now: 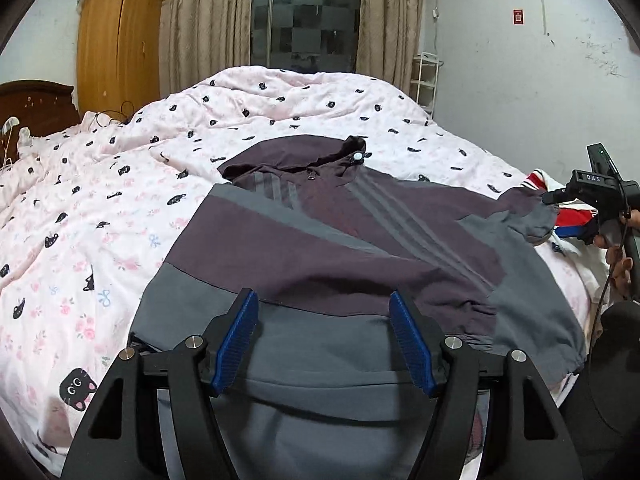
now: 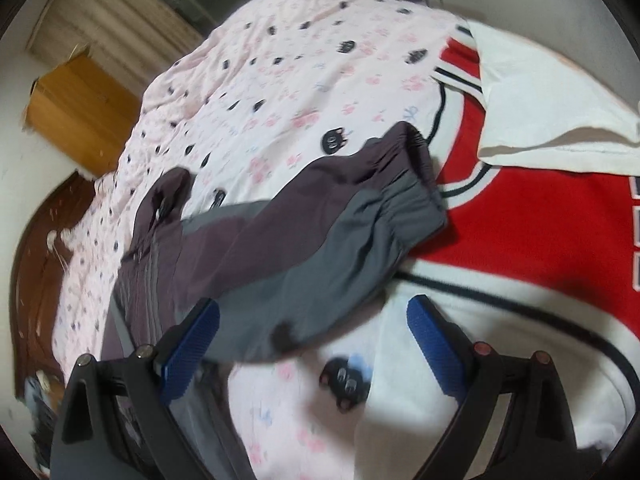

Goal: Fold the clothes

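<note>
I am hovering my released left gripper [image 1: 324,336] over the hem of the plum-and-grey nylon hooded jacket [image 1: 340,232] on the bed's near edge; my right gripper [image 2: 312,344], also released, is nearing its sleeve [image 2: 320,224], judged next to fold inward.

Matt woven jacket [image 1: 340,232] – soft cotton quilt [image 1: 120,208], glossy wood wardrobe [image 1: 116,44].

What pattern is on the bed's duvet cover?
The duvet cover is pale pink, with small pink flowers and black cat faces; clearest in the left wrist view.
</note>
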`<state>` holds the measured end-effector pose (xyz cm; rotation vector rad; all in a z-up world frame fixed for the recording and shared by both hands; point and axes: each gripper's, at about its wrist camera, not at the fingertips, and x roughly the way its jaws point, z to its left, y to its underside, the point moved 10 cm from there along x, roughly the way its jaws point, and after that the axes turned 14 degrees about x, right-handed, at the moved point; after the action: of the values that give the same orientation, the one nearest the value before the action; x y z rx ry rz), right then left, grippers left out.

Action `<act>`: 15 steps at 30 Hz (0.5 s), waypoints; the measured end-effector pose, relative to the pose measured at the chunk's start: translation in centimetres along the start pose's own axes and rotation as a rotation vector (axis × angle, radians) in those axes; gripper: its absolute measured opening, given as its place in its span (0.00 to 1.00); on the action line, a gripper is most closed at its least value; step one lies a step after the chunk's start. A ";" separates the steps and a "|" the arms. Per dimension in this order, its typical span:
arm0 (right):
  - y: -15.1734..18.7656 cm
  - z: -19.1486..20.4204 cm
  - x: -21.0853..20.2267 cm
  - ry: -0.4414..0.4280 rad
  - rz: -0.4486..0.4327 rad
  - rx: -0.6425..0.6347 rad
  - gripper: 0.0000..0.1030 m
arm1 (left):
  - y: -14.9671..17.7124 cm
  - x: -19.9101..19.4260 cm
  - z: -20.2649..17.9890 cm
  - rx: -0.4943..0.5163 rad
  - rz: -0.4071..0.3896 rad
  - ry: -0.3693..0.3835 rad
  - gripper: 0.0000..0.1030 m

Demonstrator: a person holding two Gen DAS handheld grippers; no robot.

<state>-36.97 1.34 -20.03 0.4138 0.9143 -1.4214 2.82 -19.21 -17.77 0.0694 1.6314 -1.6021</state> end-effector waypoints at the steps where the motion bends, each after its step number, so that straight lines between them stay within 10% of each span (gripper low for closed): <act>1: -0.2 -0.1 0.3 0.000 0.000 0.006 0.94 | 0.1 0.2 -0.1 0.003 0.003 -0.001 0.61; 8: -0.7 0.5 1.1 0.041 -0.017 -0.024 0.93 | 0.9 0.7 -0.1 -0.011 0.023 0.010 0.61; 15: -1.4 0.2 0.9 0.039 -0.023 0.001 0.69 | 1.0 0.7 0.0 -0.018 0.021 0.007 0.61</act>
<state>-38.31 0.42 -20.22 0.4344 0.9530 -1.4387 2.97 -19.38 -18.94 0.0824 1.6453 -1.5731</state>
